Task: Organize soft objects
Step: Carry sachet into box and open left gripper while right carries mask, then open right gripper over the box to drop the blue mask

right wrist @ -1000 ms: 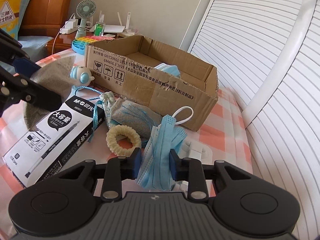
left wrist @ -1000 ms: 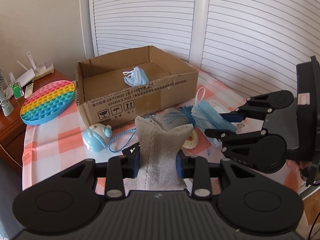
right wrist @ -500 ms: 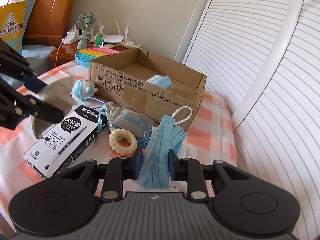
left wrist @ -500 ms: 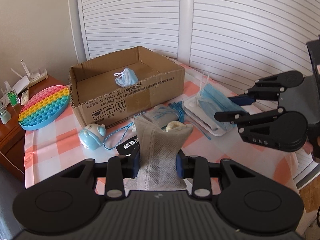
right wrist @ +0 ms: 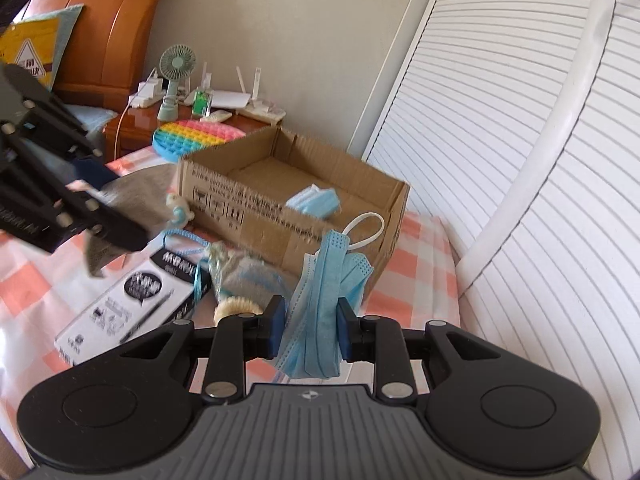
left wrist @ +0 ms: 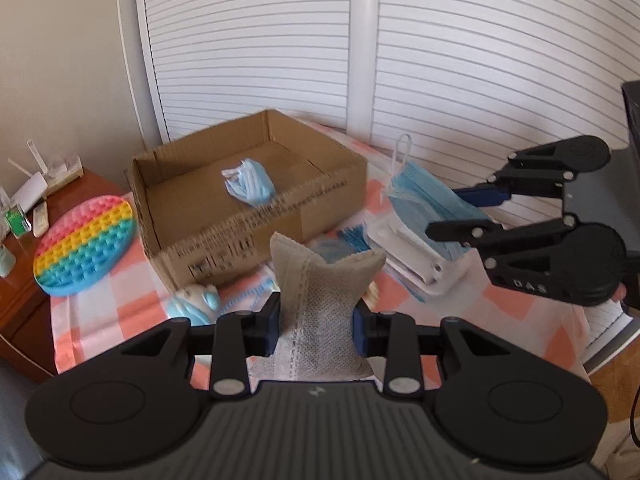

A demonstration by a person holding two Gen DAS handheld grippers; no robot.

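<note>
My left gripper [left wrist: 317, 316] is shut on a grey fabric pouch [left wrist: 320, 300], held above the checked table in front of the open cardboard box [left wrist: 256, 216]. My right gripper [right wrist: 311, 325] is shut on a blue face mask [right wrist: 324, 292], held in the air to the right of the box [right wrist: 288, 216]; it also shows in the left wrist view [left wrist: 460, 212] with the mask [left wrist: 424, 196]. Another folded blue mask [left wrist: 250, 180] lies inside the box. The left gripper and pouch [right wrist: 124, 196] show at the left of the right wrist view.
On the table lie a rainbow pop-it disc [left wrist: 84, 236], a blue toy with a cord [left wrist: 196, 304], a pen box [right wrist: 132, 304], a grey drawstring bag [right wrist: 248, 276], a cream scrunchie [right wrist: 236, 308] and a white tray [left wrist: 416, 260]. A fan [right wrist: 176, 76] stands on the nightstand.
Both grippers have risen with their loads. The mask has left the table and hangs in the right gripper; the view now looks down into the box from higher up.
</note>
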